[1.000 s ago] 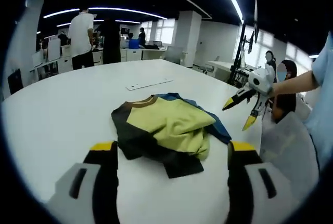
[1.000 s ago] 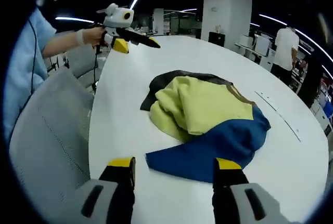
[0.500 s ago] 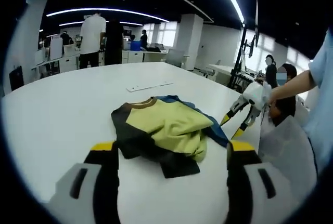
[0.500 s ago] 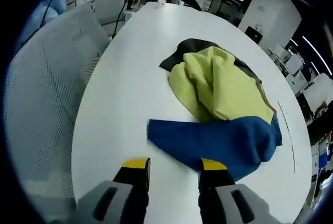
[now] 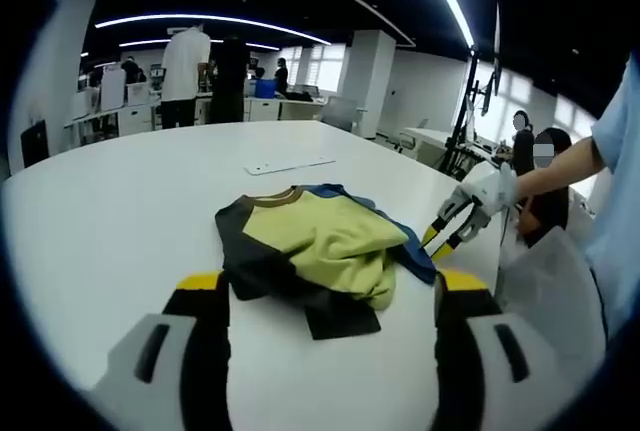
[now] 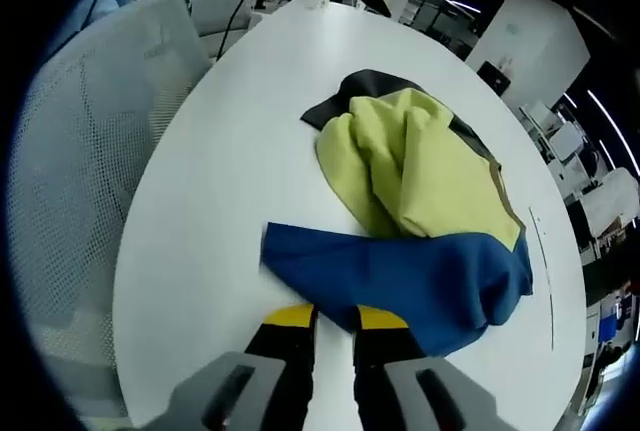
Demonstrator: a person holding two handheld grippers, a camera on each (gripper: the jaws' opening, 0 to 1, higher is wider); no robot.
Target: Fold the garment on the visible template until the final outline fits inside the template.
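Garment: crumpled yellow, black and blue cloth shirt (image 5: 318, 251) lying bunched on the round white counter (image 5: 120, 211), toward the edge by the grey mesh chair (image 6: 70, 151).
Right tool (image 6: 334, 317): yellow tips nearly together at the blue hem; a real grasp on it cannot be told.
Left tool (image 5: 325, 281): jaws spread wide, released, just short of the shirt's black edge.

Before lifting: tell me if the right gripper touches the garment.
Touching. In the right gripper view, the right gripper tips meet the garment's blue edge, nearly closed.
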